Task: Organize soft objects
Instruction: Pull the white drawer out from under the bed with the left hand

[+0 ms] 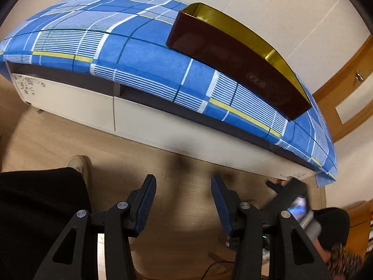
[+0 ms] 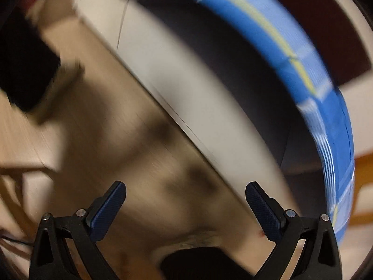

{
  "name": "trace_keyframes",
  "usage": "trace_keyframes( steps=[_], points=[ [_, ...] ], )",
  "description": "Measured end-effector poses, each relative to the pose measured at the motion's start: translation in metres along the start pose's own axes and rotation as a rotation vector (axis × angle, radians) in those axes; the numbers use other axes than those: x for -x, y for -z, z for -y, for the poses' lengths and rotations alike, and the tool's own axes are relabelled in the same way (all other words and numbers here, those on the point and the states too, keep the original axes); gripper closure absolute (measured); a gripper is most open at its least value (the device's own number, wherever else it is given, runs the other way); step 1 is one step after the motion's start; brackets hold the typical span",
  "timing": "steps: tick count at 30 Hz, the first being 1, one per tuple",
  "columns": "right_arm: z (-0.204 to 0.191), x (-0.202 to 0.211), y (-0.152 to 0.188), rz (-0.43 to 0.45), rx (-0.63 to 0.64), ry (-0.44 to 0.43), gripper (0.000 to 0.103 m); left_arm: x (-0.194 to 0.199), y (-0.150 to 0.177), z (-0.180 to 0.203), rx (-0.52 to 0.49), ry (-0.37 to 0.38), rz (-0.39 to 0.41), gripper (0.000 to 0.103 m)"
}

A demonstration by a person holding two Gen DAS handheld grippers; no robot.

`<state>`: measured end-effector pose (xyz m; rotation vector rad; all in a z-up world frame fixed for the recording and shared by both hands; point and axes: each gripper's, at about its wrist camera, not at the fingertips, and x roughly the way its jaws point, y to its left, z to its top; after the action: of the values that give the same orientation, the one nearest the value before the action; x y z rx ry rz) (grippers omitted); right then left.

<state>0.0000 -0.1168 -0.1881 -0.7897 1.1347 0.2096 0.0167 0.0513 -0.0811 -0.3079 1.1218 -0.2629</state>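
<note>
A dark red box (image 1: pixel 233 63) with a gold inside stands on a table covered by a blue checked cloth (image 1: pixel 93 39). No soft object shows inside the box. My left gripper (image 1: pixel 183 182) is open and empty, low over the wooden floor in front of the table. My right gripper (image 2: pixel 185 187) is open and empty too, also over the floor; its view is blurred, with the cloth's edge (image 2: pixel 300 53) at the upper right. A striped furry thing (image 1: pixel 345 261) shows at the lower right corner of the left wrist view.
The table has white cabinet fronts (image 1: pixel 77 107) below the cloth. A person's black trouser leg (image 1: pixel 39 205) and shoe (image 1: pixel 79 165) stand on the floor at the left. A wooden door (image 1: pixel 349 86) is at the right.
</note>
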Motion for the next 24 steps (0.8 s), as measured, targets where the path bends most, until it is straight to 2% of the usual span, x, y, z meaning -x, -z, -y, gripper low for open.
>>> trace_keyframes(
  steps=[1, 4, 8, 12, 14, 18, 24],
  points=[
    [-0.004, -0.012, 0.001, -0.013, 0.072, 0.042, 0.000, -0.003, 0.001, -0.002, -0.004, 0.017, -0.018, 0.054],
    [-0.001, -0.044, 0.006, -0.056, 0.175, 0.134, 0.000, -0.015, 0.002, -0.008, 0.008, 0.020, -0.079, 0.054],
    [0.020, -0.073, 0.013, -0.110, 0.166, 0.166, 0.000, -0.028, 0.002, -0.012, 0.004, 0.003, -0.134, 0.053],
    [0.030, -0.092, 0.013, -0.095, 0.234, 0.245, 0.000, -0.038, 0.006, -0.012, -0.011, 0.023, -0.168, 0.047],
    [0.029, -0.099, 0.010, -0.077, 0.283, 0.282, 0.000, -0.043, 0.007, -0.011, 0.000, 0.064, -0.185, 0.046],
    [0.026, -0.115, 0.009, -0.097, 0.347, 0.267, 0.000, -0.042, 0.008, -0.009, 0.005, 0.117, -0.185, 0.042],
    [0.030, -0.130, 0.005, -0.113, 0.333, 0.256, 0.000, -0.036, 0.014, -0.010, 0.010, 0.105, -0.191, 0.040]
  ],
)
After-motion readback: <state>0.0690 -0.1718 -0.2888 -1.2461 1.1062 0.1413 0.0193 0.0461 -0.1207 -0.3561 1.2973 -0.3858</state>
